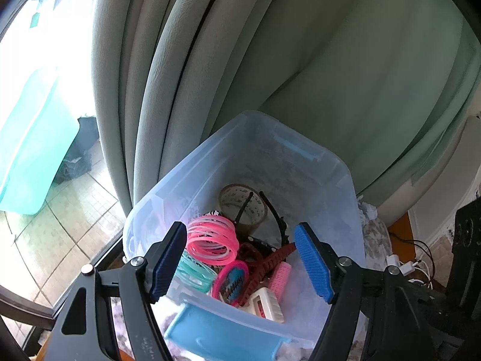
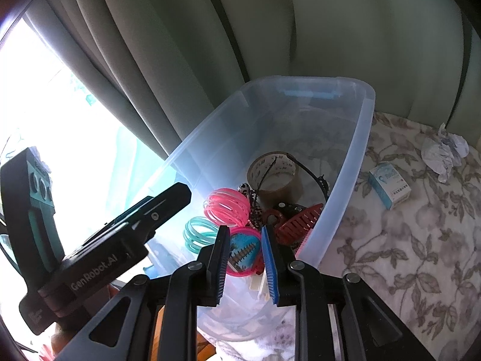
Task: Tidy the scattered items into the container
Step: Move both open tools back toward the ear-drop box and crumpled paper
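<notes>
The clear plastic storage container (image 2: 354, 138) with blue latch handles stands on a worktop covered by a floral-patterned cloth (image 2: 399, 240), at its far left edge, close against the grey-green curtains (image 1: 210, 60).

Inside the container lie a roll of brown packing tape (image 2: 275, 174), a stack of pink plastic bangles (image 1: 212, 239), a set of teal plastic bangles (image 2: 198, 233), a pink-rimmed oval comb case (image 2: 243, 249), a dark red hair claw clip (image 2: 297, 219), a black headband (image 1: 272, 210), a pink hair roller (image 1: 279, 276) and a white plastic clip (image 1: 266, 302).

The left claw (image 1: 240, 258) hangs over the near end of the container with its blue pads spread wide, nothing pinched between them.

The right claw (image 2: 245, 258) also hangs above the near end, its pads drawn fairly close but with a clear gap; the oval case shows through that gap from below, and I cannot tell that either pad touches it.

Outside the container, toward the right edge of the worktop, sit a small blue-and-white cardboard box (image 2: 389, 188) and, further back, a crumpled white paper ball (image 2: 445, 153), well apart from both claws.
</notes>
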`<state>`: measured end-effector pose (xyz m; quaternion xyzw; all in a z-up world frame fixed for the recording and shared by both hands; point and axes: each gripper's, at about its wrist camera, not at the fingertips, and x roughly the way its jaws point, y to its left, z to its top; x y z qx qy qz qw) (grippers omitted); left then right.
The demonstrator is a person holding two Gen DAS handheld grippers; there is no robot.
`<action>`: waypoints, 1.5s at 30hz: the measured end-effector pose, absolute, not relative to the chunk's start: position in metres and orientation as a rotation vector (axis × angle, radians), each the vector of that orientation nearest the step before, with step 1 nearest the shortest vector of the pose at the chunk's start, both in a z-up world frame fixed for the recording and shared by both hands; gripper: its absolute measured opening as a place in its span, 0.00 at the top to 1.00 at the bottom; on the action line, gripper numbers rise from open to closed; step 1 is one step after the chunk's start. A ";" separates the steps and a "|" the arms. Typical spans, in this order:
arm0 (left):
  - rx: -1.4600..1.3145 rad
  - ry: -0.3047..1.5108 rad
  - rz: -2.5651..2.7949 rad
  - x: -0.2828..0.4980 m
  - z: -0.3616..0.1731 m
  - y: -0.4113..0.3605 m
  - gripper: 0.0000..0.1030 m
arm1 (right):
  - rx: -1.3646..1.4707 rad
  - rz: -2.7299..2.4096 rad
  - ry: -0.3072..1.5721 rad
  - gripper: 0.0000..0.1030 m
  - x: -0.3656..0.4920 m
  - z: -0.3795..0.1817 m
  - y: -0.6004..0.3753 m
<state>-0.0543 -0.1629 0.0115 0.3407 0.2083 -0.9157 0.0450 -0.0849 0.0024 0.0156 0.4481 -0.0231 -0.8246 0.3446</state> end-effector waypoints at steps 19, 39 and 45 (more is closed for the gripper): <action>0.985 0.578 -2.935 -0.025 0.068 -0.096 0.27 | 0.999 -2.288 -0.209 0.58 -0.045 0.069 0.100; 0.999 0.475 -3.151 -0.008 0.092 -0.001 0.27 | 0.816 -2.499 -0.411 0.46 -0.007 0.091 0.203; 1.076 0.374 -3.155 -0.019 0.076 0.026 0.27 | 0.855 -2.536 -0.500 0.46 -0.015 0.078 0.233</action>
